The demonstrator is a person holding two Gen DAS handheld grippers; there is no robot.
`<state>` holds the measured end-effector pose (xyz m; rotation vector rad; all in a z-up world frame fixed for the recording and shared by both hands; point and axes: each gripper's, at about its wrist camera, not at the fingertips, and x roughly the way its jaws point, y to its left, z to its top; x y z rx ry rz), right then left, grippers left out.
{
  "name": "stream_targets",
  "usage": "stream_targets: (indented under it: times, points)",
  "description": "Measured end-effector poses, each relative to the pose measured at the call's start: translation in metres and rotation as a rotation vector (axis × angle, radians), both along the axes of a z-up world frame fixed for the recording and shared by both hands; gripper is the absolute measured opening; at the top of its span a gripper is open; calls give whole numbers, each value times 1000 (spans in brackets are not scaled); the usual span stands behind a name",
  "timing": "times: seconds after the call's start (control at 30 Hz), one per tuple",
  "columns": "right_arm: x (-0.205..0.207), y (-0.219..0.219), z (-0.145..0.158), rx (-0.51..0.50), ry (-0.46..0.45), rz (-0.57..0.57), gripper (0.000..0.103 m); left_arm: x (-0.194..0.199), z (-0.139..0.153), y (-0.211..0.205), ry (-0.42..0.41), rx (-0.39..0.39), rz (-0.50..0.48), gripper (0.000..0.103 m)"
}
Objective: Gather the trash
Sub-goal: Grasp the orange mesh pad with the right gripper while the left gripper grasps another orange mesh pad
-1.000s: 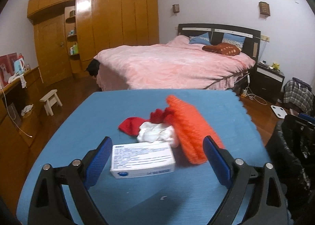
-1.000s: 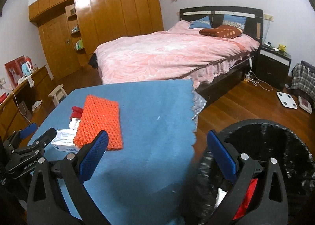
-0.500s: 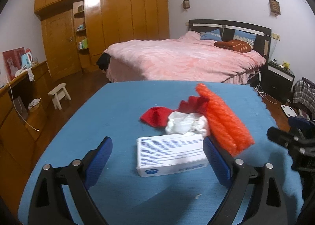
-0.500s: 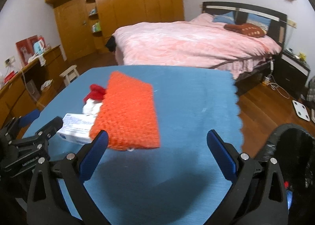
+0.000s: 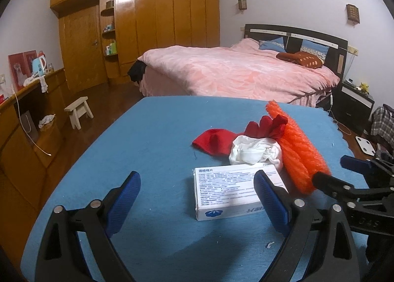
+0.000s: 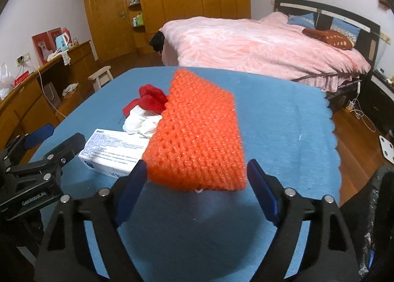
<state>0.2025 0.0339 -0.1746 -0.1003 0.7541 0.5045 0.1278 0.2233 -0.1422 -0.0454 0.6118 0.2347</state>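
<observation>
The right gripper is closing its fingers around the orange foam net at frame centre on the table, not yet pressing; next comes a firm pinch. The left gripper hangs released beside the white box.

The white box's right end was hidden behind the left gripper's right finger. Its small print was too fine to read. Beside the right gripper, a black-lined bin was cut off at the frame's right edge.
</observation>
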Motion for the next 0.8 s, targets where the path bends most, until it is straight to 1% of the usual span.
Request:
stream_targets:
  times: [0.13, 0.2, 0.27, 0.3, 0.33, 0.37, 0.47, 0.57, 0.63, 0.7, 0.73, 0.8]
  points:
    - [3, 6, -3, 1, 23, 16, 69, -1, -1, 1, 1, -4, -1, 91]
    - [4, 8, -5, 4, 40, 31, 61, -1, -2, 2, 2, -7, -3, 91]
    - [4, 10, -7, 14, 60, 55, 42, -1, -2, 2, 3, -5, -4, 91]
    - [5, 10, -8, 21, 75, 70, 36, -1, -2, 2, 3, -5, -4, 91]
    - [5, 9, -8, 31, 84, 81, 24, -1, -2, 2, 3, -6, -4, 91]
    - [5, 8, -8, 32, 85, 84, 15, -1, -2, 2, 3, -6, -4, 91]
    - [2, 7, -7, -8, 66, 77, 13, -1, -2, 1, 4, -7, -6, 91]
    - [2, 2, -10, -50, 66, 43, 13, -1, -1, -2, 3, -7, -11, 91]
    - [4, -6, -14, -59, 77, 13, 13, -1, 0, -5, 3, -11, -14, 91]
    - [7, -15, -15, -45, 92, 2, 15, 0, 0, -7, 1, -12, -20, 91]
    - [8, -19, -15, -29, 102, -2, 17, 0, 0, -9, 1, -12, -22, 91]
    - [6, -25, -13, -10, 113, 0, 27, 1, 0, -11, 0, -12, -25, 91]
